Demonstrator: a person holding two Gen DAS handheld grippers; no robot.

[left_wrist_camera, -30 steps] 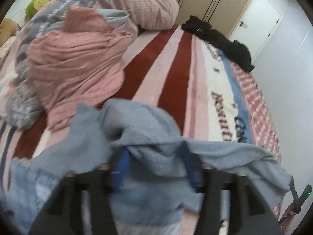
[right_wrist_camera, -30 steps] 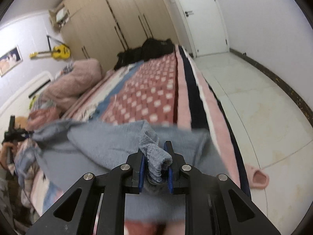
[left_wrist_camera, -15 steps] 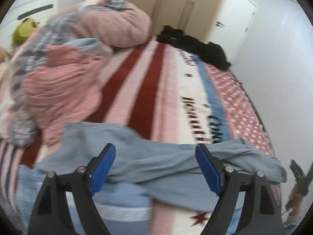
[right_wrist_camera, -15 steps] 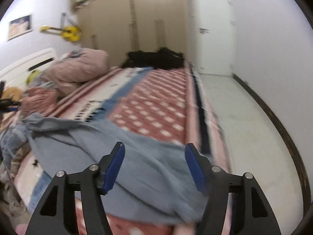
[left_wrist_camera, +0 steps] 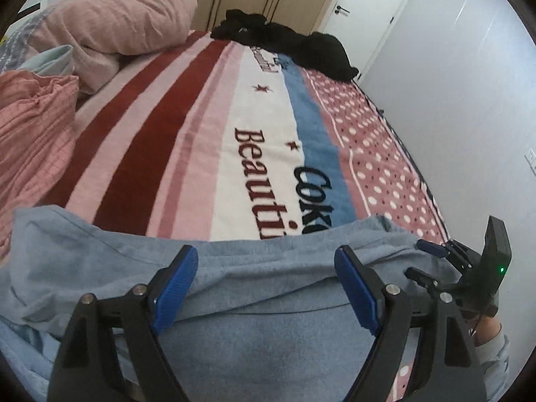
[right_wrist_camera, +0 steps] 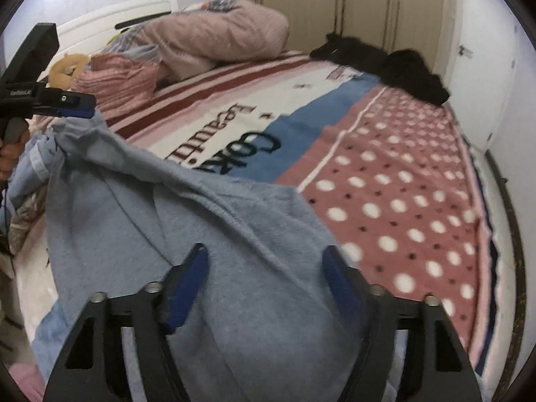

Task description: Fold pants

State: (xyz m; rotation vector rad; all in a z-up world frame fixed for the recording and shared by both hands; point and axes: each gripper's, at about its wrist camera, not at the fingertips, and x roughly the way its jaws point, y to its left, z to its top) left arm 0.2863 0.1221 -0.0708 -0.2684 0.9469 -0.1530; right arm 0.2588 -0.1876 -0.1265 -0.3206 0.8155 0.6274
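Light blue pants (left_wrist_camera: 234,301) lie spread across the near end of the striped bed blanket (left_wrist_camera: 201,134). My left gripper (left_wrist_camera: 264,284) hangs open over them, its blue pads wide apart and nothing pressed between them. My right gripper (right_wrist_camera: 264,281) is also open above the pants (right_wrist_camera: 201,234); its jaws are closing, with cloth under the gap but not pinched. In the left wrist view the right gripper (left_wrist_camera: 425,261) sits at the pants' right end. In the right wrist view the left gripper (right_wrist_camera: 72,105) sits beside their raised far corner; I cannot tell whether it touches them.
A pink quilt (left_wrist_camera: 110,23) and a rumpled pink cloth (left_wrist_camera: 30,127) fill the bed's left side. Black clothes (left_wrist_camera: 288,43) lie at the far end before wardrobes (right_wrist_camera: 368,6). A plush toy (right_wrist_camera: 67,67) lies by the headboard. The bed's right edge (right_wrist_camera: 485,221) drops to the floor.
Both grippers were shut on bunched pants a second ago; both have let go and opened. The pants now lie flatter on the bed. Both views have swung across the bed.
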